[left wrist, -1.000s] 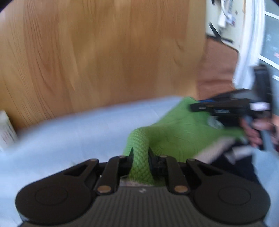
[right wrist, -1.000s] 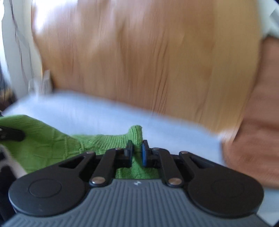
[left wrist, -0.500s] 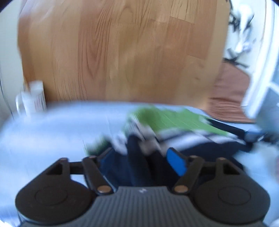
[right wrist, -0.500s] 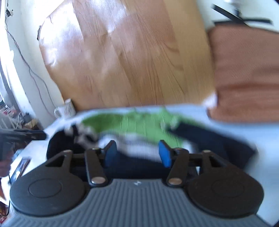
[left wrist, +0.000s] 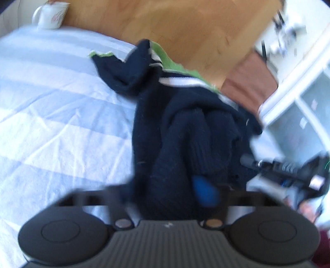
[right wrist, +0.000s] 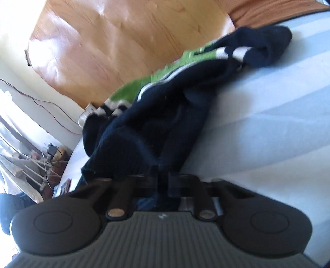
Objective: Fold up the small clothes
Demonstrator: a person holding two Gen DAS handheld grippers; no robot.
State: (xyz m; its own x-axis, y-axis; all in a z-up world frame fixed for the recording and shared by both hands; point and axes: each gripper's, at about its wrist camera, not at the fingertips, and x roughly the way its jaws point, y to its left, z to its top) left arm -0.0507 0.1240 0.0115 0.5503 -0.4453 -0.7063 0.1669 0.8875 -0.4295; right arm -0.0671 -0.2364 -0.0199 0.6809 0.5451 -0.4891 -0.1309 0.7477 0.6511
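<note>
A small navy sweater [left wrist: 185,123] with white stripes and a green panel lies crumpled on a pale blue striped sheet [left wrist: 61,113]. My left gripper [left wrist: 165,191] is at its near navy edge. The jaws are closing, still apart, with a thick bunch of navy knit between them and one blue pad [left wrist: 204,193] showing. In the right wrist view the same sweater [right wrist: 154,123] stretches away over the sheet [right wrist: 268,123]. My right gripper [right wrist: 163,179] is closing to a narrow gap with the navy hem pinched in it. The other gripper [left wrist: 288,169] shows at the left view's right edge.
A white mug [left wrist: 52,15] stands at the sheet's far left corner. Past the sheet lie a wooden floor [left wrist: 185,31], a brown rug [left wrist: 247,78] and a white cabinet [left wrist: 299,103]. Cables and clutter [right wrist: 41,160] sit on the floor off the sheet's left side.
Both grippers let go of the green knit, opened wide and swung down to the sweater's navy end. The right one has since closed on the hem, and both views have rolled.
</note>
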